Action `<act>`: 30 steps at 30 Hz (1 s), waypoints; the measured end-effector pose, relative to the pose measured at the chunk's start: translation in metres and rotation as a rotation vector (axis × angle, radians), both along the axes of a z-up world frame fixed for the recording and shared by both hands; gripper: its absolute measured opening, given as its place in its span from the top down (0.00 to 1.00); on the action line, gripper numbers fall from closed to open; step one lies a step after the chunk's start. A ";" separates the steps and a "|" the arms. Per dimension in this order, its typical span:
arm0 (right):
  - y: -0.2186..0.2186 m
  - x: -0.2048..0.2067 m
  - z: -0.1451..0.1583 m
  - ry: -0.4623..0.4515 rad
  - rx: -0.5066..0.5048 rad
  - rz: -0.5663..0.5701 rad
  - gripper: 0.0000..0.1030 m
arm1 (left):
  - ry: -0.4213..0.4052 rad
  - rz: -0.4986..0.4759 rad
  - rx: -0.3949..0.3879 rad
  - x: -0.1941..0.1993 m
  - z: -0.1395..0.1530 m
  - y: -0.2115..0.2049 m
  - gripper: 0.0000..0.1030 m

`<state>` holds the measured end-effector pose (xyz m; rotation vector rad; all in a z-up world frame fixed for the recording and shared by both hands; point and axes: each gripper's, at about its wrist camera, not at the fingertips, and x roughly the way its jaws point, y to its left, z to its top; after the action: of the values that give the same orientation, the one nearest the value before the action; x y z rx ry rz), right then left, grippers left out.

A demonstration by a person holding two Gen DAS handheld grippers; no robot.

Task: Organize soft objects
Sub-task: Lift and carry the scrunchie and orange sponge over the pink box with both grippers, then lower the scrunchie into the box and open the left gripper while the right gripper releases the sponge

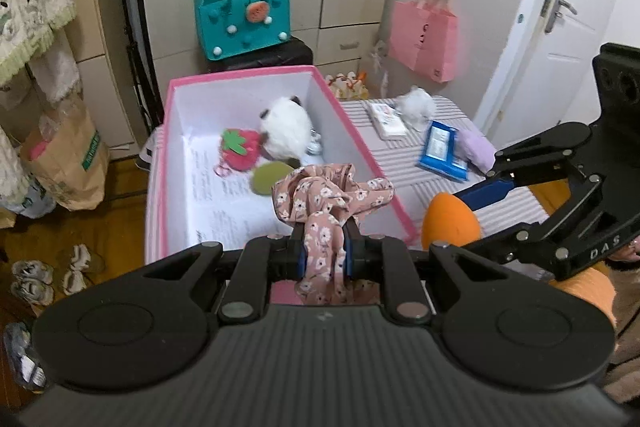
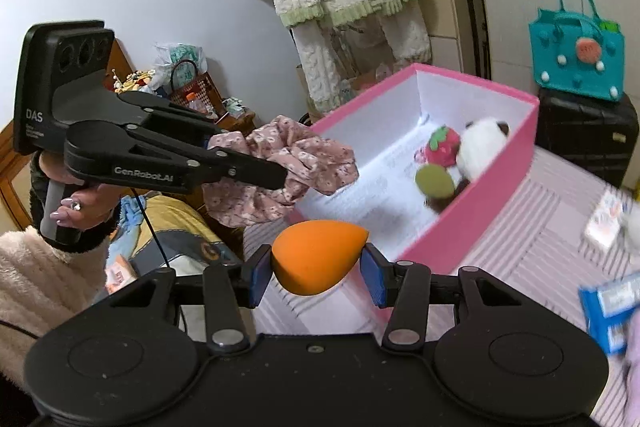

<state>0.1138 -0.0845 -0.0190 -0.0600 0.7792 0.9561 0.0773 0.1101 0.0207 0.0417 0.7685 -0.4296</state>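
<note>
Nearest the left wrist camera, the left gripper (image 1: 325, 247) is clamped tight on a pink floral scrunchie (image 1: 326, 203), its gathered cloth bunched up above the blue pads and trailing below them. In the right wrist view the scrunchie hangs just over the near edge of the pink box (image 2: 472, 227). Beside it, the right gripper (image 2: 316, 269) stands narrowly parted, its pads pressing both sides of an orange egg-shaped sponge (image 2: 318, 257), smooth and pointed at one end, held just short of the box's wall above the striped tabletop (image 1: 400, 143).

Inside the white-lined box lie a green round pad (image 1: 272, 177), a red strawberry plush (image 1: 240, 149) with a green leaf, and a white plush (image 1: 286, 131) with dark ears, all crowded together toward the far right side. On the striped cloth to the right of the box rest a blue packet (image 1: 442, 149), a lilac soft item (image 1: 478, 149), a white pack (image 1: 386, 121) and a small white plush (image 1: 418, 105). Farther back a teal felt bag (image 1: 242, 19) sits on a black case, and a pink paper bag (image 1: 424, 39) hangs on the cabinet.
</note>
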 end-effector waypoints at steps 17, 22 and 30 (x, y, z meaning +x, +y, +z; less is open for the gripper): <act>0.056 0.110 -0.015 -0.071 -0.165 -0.012 0.48 | 0.053 0.056 0.252 0.143 -0.023 -0.003 0.85; 0.061 0.134 -0.027 -0.036 -0.182 -0.023 0.48 | 0.088 0.081 0.340 0.185 -0.042 -0.009 0.83; 0.067 0.150 -0.036 -0.022 -0.192 -0.002 0.48 | 0.089 0.105 0.414 0.228 -0.062 -0.012 0.83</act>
<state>0.2634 -0.0175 -0.0549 -0.2363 0.8489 0.8755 0.3050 0.0984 -0.0409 0.3692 0.9332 -0.1681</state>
